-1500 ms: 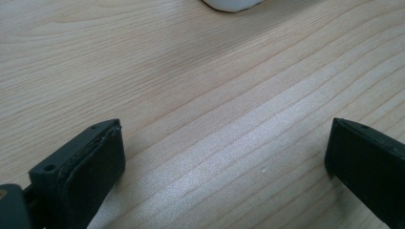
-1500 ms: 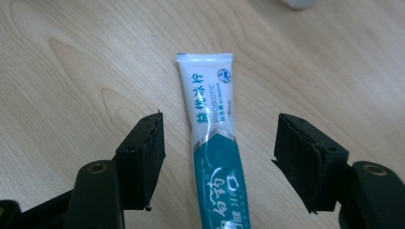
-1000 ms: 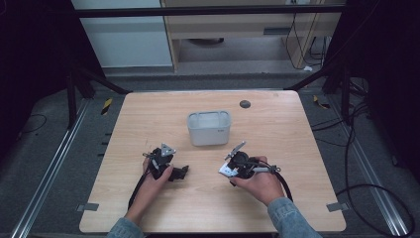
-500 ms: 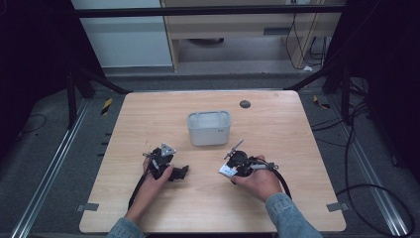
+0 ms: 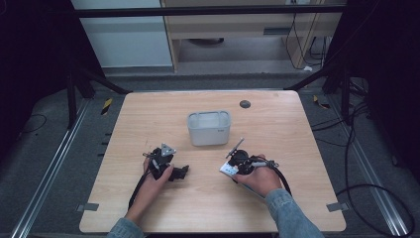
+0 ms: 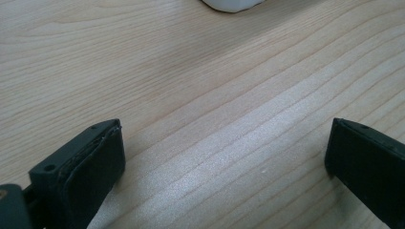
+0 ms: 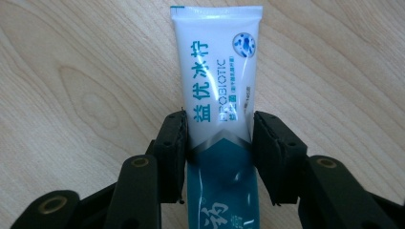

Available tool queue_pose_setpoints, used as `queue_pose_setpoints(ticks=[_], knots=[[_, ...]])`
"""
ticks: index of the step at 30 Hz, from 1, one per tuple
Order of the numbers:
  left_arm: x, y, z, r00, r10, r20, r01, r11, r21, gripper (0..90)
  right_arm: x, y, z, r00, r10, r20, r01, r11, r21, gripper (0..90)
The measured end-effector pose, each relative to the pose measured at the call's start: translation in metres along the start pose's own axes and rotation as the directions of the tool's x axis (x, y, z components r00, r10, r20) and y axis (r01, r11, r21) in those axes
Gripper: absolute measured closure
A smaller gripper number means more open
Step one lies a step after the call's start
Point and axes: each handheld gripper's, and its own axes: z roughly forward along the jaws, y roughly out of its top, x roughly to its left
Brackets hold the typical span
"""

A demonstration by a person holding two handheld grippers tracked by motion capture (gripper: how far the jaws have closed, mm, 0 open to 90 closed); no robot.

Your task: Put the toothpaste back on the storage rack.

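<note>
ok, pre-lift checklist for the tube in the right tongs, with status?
1. Tube between the jaws: ok. The toothpaste tube lies lengthwise in the right tongs, which have just been closing on it.
2. Firm grip: cannot tell. The left pad meets the tube's edge; a thin gap may remain at the right pad.
3. Grip placement: ok, near mid-length, crimped end pointing away.
4. Left tongs out of the way: ok, wide open over bare table, nothing between them.
5. Container ready: ok. The grey bin stands upright and open; its inside cannot be judged.
6. Route to bin: ok, nothing lies between.
</note>
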Motion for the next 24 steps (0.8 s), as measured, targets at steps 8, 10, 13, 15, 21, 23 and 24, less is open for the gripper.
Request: queue_pose_setpoints(ticks=[8, 10, 13, 15, 21, 23, 24], knots=[[0.0, 0.0, 0.0, 1.0, 0.0, 0.0, 0.0, 1.0, 0.001, 0.0, -0.0027, 0.0017, 0.0013, 0.9999, 0.005, -0.014, -0.004, 1.0, 0.017, 57.0], [0.0, 0.0, 0.0, 1.0, 0.0, 0.0, 0.0, 1.0, 0.0, 0.0, -0.0025, 0.0021, 0.0019, 0.9999, 0.007, -0.01, -0.006, 1.0, 0.02, 56.9], [0.0, 0.0, 0.0, 1.0, 0.0, 0.0, 0.0, 1.0, 0.0, 0.0, -0.0022, 0.0019, 0.0033, 0.9999, 0.012, -0.01, -0.012, 1.0, 0.024, 56.9], [0.0, 0.0001, 0.0, 1.0, 0.0, 0.0, 0.0, 1.0, 0.001, 0.0, -0.0025, 0.0018, 0.0035, 0.9999, 0.013, -0.01, -0.013, 1.0, 0.024, 57.0], [0.0, 0.0, 0.0, 1.0, 0.0, 0.0, 0.0, 1.0, 0.001, 0.0, -0.0011, 0.0029, 0.003, 0.9998, 0.017, 0.001, -0.017, 0.999, 0.033, 59.4], [0.0, 0.0, 0.0, 1.0, 0.0, 0.0, 0.0, 1.0, 0.0, 0.0, -0.0005, 0.0027, 0.0028, 0.9998, 0.017, 0.003, -0.017, 0.999, 0.032, 60.1], [0.0, 0.0, 0.0, 1.0, 0.0, 0.0, 0.0, 1.0, 0.001, 0.0, -0.0001, 0.0025, 0.0026, 0.9999, 0.014, 0.005, -0.015, 0.999, 0.03, 61.3]])
